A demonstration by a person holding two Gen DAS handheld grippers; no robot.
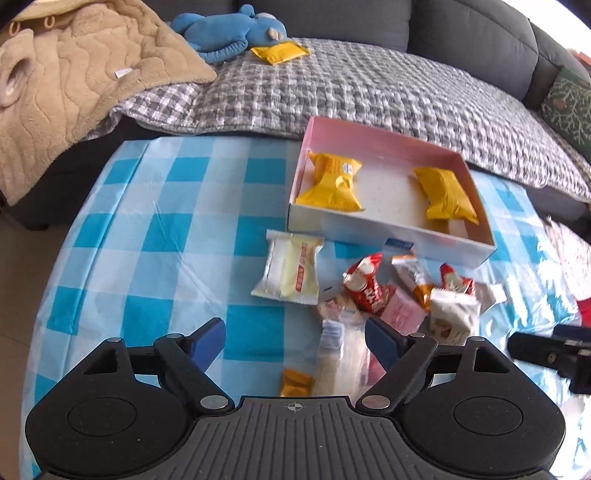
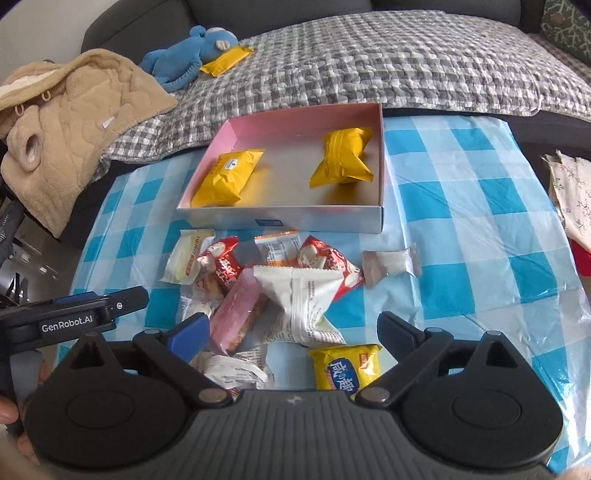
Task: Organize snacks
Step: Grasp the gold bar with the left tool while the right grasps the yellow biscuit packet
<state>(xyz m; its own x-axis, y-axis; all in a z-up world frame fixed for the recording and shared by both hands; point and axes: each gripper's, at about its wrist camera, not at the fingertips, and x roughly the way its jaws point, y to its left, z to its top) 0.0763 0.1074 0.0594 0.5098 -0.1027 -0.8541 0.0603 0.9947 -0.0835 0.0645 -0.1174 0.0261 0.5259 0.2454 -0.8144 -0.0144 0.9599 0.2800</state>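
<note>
A shallow pink-lined box (image 1: 436, 242) (image 2: 291, 221) stands on the blue checked tablecloth and holds two yellow snack packs (image 1: 332, 182) (image 1: 448, 195) (image 2: 229, 177) (image 2: 343, 157). In front of it lies a pile of loose snacks: a cream pack (image 1: 291, 271), red packs (image 1: 365, 284) (image 2: 325, 258), a white pack (image 2: 303, 299), a pink pack (image 2: 236, 314), and a small yellow pack (image 2: 347, 365). My left gripper (image 1: 295, 341) is open and empty, just short of the pile. My right gripper (image 2: 291, 332) is open and empty over the pile's near edge.
The table (image 1: 166, 221) is round, with its edge falling away left and right. A sofa with a grey checked quilt (image 1: 351, 85) lies behind it, bearing a beige blanket (image 1: 74, 85), a blue plush toy (image 1: 229, 29) and another yellow pack (image 1: 280, 51). A small clear packet (image 2: 391, 264) lies right of the pile.
</note>
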